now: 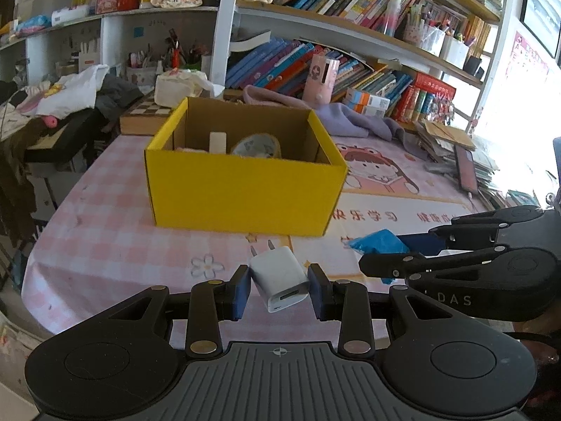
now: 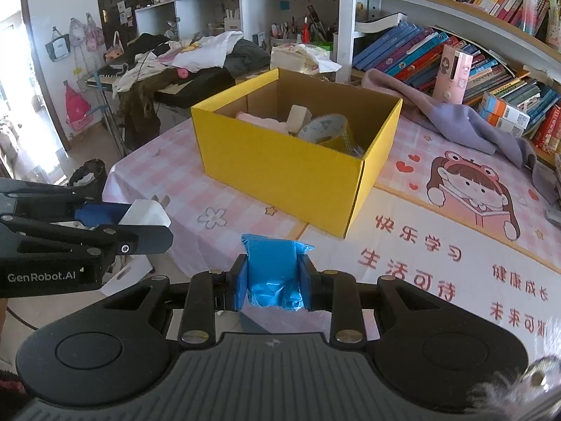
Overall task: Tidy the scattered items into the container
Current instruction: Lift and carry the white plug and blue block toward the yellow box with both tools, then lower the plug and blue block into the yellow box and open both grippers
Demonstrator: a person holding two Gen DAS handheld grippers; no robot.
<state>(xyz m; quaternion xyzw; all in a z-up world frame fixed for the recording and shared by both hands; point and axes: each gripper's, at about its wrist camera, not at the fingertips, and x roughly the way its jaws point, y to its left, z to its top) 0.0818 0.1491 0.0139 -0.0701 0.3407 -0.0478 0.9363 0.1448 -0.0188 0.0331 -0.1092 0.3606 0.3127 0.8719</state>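
A yellow cardboard box (image 1: 242,193) stands open on the pink table; it also shows in the right wrist view (image 2: 280,172). Inside lie a tape roll (image 2: 328,128), a pale block (image 2: 298,114) and something pink (image 2: 259,121). My left gripper (image 1: 279,286) is shut on a white USB charger (image 1: 278,277), held above the table in front of the box; the charger also shows in the right wrist view (image 2: 145,214). My right gripper (image 2: 274,282) is shut on a blue plastic packet (image 2: 275,270), which also shows in the left wrist view (image 1: 378,242), right of the charger.
The table wears a pink checked cloth (image 1: 105,245) with a cartoon mat (image 2: 455,217). A purple cloth (image 2: 466,119) and a pink bottle (image 2: 454,73) sit behind the box. Bookshelves (image 1: 350,63) line the back. Clothes are piled on a desk (image 2: 182,59) to the left.
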